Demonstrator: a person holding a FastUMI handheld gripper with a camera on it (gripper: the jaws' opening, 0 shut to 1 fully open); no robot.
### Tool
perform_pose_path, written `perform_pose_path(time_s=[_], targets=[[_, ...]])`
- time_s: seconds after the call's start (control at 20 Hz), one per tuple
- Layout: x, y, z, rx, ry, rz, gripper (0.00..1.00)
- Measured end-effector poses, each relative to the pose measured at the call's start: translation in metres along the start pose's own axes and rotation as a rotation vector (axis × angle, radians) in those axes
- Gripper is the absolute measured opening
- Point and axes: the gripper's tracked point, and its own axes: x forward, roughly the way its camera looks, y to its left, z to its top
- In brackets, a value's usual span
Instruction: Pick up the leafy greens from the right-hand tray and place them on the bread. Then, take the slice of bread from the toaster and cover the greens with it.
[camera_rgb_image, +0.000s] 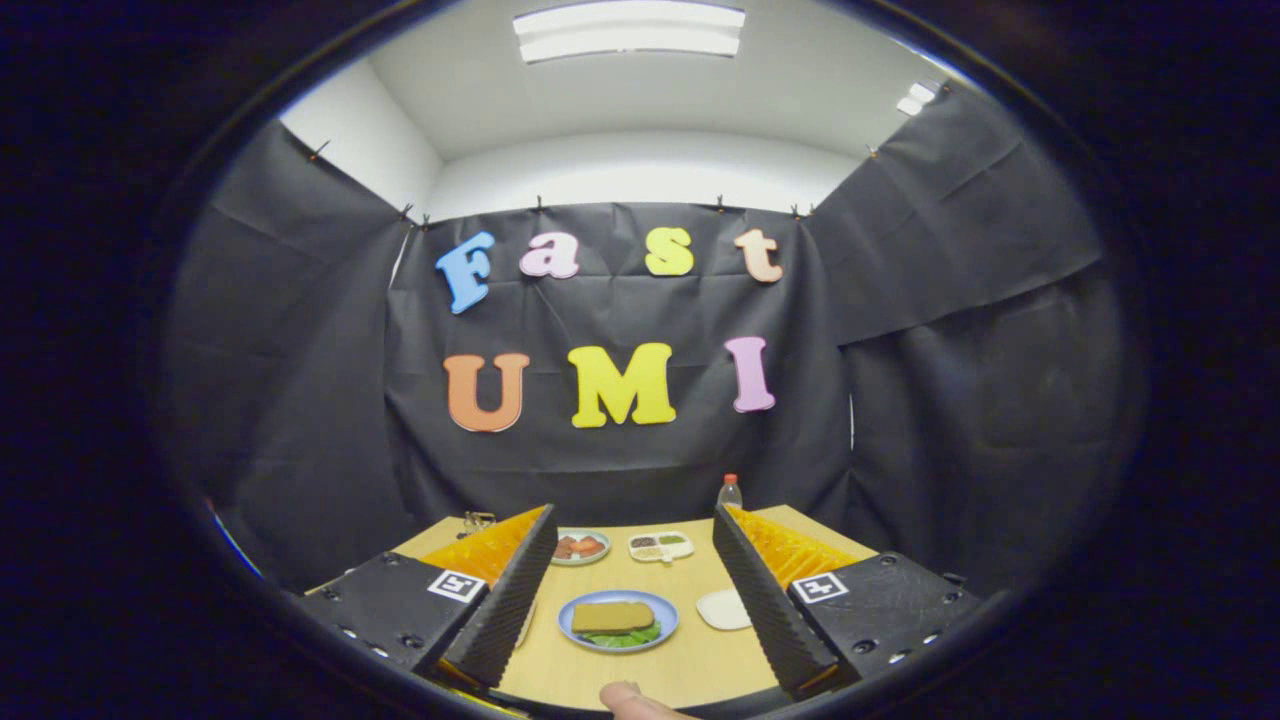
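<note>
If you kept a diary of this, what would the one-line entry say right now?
gripper: open, holding nothing | round blue plate: between the fingers, tan bread slice lying over leafy greens | state: sandwich looks covered

Take the plate (572, 628) in the middle of the counter (690, 665) as the landmark. On the plate lie the leafy greens (628, 637), and a slice of bread (612, 616) lies on top of them. Behind the plate and slightly to its left sits a small dish (580, 546) holding food. Behind the plate and to its right sits a divided tray (661, 546), and farther behind that, toward the wall, stands a bottle (730, 491). Just right of the plate lies a shallow tray (722, 609). The claw (632, 600) hangs above the counter with its fingers spread wide apart, one on either side of the plate, touching nothing. Before the plate, at the counter's near edge, a fingertip (628, 698) shows.
</note>
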Motion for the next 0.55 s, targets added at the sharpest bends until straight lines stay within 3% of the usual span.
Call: perform_pose_path(time_s=[0.55], targets=[[0.007,-0.007,-0.04,-0.089,0.103,0.001,0.96]])
